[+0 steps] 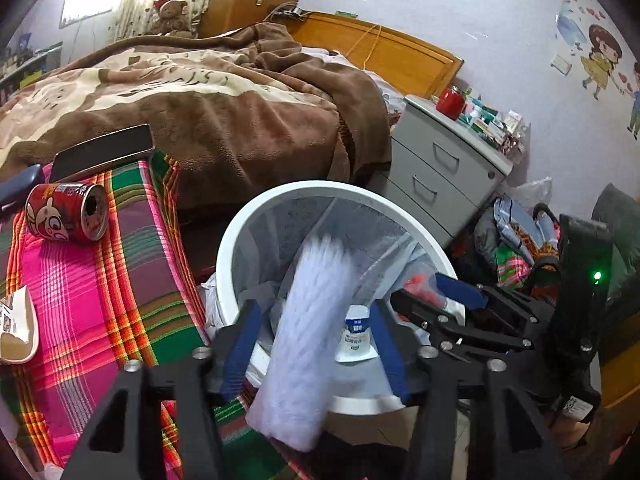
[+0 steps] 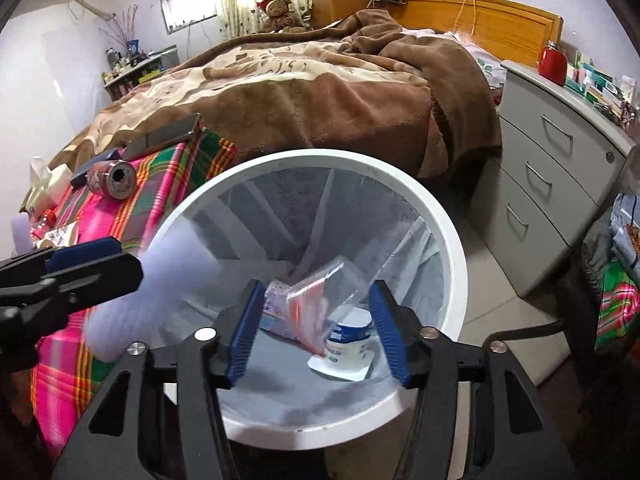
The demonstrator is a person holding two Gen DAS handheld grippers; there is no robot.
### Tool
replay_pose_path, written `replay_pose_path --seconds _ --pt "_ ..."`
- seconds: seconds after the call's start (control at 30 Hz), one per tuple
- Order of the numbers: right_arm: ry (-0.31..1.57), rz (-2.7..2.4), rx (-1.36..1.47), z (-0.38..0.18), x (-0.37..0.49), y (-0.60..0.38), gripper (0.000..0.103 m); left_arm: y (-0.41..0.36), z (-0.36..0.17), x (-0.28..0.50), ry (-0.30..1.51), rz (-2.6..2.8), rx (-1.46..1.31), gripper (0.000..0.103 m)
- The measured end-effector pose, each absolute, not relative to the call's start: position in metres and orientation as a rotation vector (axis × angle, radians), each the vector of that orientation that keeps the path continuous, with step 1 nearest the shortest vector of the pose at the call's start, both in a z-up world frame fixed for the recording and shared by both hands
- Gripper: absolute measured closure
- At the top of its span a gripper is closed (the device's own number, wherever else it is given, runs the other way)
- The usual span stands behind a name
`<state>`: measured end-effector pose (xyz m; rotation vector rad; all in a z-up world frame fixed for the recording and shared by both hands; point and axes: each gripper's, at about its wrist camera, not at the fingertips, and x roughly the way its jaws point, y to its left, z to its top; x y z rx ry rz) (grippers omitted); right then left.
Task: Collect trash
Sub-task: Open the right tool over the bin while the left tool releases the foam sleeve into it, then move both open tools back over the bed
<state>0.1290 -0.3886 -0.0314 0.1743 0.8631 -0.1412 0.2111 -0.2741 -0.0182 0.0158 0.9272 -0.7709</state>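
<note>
White, blurred foam-like roll (image 1: pixel 308 328) sat between the blue pads (image 1: pixel 240 344) of the left gripper (image 1: pixel 316 344) in the left wrist view; pads looked spread wider than the roll, contact w/ them couldn't be told thru the blur. Roll's upper end reached over the rim of the white bin (image 1: pixel 248 224). Inside the bin, a small white cup (image 1: pixel 356 336) w/ blue label. Right gripper (image 1: pixel 460 300) was over the bin's right rim, pads apart, nothing between them. On the plaid cloth (image 1: pixel 120 264) to the left lay a red can (image 1: pixel 66 214) on its side, well apart from the bin, w/ a dark phone (image 1: pixel 102 152) just behind it. Brown blanket (image 1: pixel 224 104) covered the bed; grey drawer unit (image 1: pixel 436 168) stood right of it.

Right wrist view: right gripper (image 2: pixel 316 332) was wide open & empty, above the bin (image 2: pixel 448 232). At the bin's bottom lay a clear bag (image 2: pixel 320 296) w/ red inside, the cup (image 2: pixel 348 340) upside down, and a printed wrapper (image 2: pixel 276 292). Left gripper (image 2: pixel 92 264) came in from the left at the bin's rim, the blurred roll (image 2: pixel 160 280) beside its tip. Can (image 2: pixel 114 180) lay on the cloth (image 2: pixel 168 184).
</note>
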Motion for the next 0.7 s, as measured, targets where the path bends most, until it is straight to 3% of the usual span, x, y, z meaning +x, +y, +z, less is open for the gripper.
replay_pose_path --seconds 0.7 --pt "0.785 -0.126 0.226 -0.016 0.117 -0.37 0.034 -0.211 0.003 0.192 0.862 -0.676 -0.036 0.044"
